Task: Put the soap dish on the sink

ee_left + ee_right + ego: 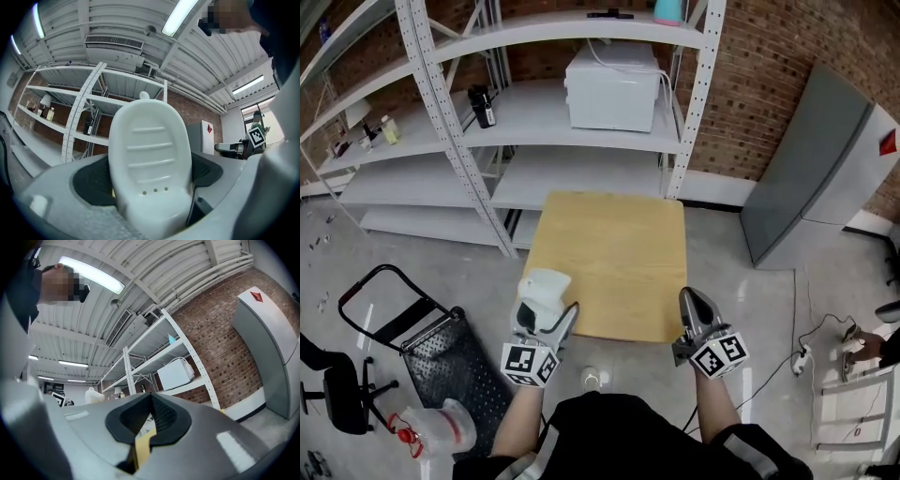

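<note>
Left gripper [551, 319]: jaws clamped on the lower end of a white soap dish [151, 154], one jaw on each side. Pitched upward, toward the ceiling and the upper shelves. Held forward of the torso on a bare left forearm [517, 417], marker cube toward the body.

Soap dish [543, 291]: projecting up and forward beyond the jaws, ribbed hollow face toward the gripper camera, three small drain holes near the clamped end. In the head view, over the near left corner of the wooden surface [619, 253]. Contact with the surface: cannot tell.

Right gripper [693, 302]: jaws together, pads meeting, nothing between them. Also pitched upward. Carried on a bare right forearm [714, 405], at the near right corner of the surface, level with the left gripper and well apart from it.

Edges and room: bare top of the surface between and ahead of both grippers; near edge just ahead of the body; far edge close to a white metal shelving rack [581, 178]. White boxy appliance [614, 86] on a middle shelf. Black hand cart [431, 342] on the floor to the left, near the left gripper. Grey cabinet [816, 178] against the brick wall to the right, well apart from the right gripper.
</note>
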{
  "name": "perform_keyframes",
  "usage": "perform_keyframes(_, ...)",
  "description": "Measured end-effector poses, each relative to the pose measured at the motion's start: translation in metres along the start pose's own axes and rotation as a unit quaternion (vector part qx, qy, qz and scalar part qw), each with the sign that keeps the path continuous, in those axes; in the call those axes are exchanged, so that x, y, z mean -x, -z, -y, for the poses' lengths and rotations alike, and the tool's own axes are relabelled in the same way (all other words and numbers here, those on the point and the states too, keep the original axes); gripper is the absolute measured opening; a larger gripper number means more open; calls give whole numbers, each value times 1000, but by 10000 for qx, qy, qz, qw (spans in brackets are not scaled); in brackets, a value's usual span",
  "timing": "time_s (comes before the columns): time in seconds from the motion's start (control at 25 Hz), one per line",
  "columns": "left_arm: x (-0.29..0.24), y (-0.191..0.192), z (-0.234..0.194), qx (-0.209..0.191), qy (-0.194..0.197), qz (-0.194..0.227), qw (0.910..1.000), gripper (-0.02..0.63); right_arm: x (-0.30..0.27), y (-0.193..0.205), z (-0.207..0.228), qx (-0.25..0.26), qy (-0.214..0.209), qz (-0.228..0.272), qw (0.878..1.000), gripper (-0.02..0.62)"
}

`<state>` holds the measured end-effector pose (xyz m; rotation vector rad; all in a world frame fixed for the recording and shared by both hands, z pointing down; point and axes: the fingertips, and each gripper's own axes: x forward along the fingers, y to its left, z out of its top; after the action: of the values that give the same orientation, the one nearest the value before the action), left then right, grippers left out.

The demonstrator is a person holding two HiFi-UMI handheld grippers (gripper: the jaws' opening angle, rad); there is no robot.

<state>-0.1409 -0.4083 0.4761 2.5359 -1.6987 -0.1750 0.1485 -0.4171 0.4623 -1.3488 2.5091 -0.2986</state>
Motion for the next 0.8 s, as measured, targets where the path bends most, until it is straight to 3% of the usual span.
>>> perform_keyframes(0.36,-59,0,-56,224,167,-92,9996,462,-65,4,11,99,256,-32,9996,6)
perform_keyframes(0.52,-81,1,-74,270,321,-158,9990,462,-79,5,20,163,489,42,9987,6)
perform_keyframes(0.8,-103,14,-87,685,427,-276,9964,462,-86,8,35,146,774,7,9969,6)
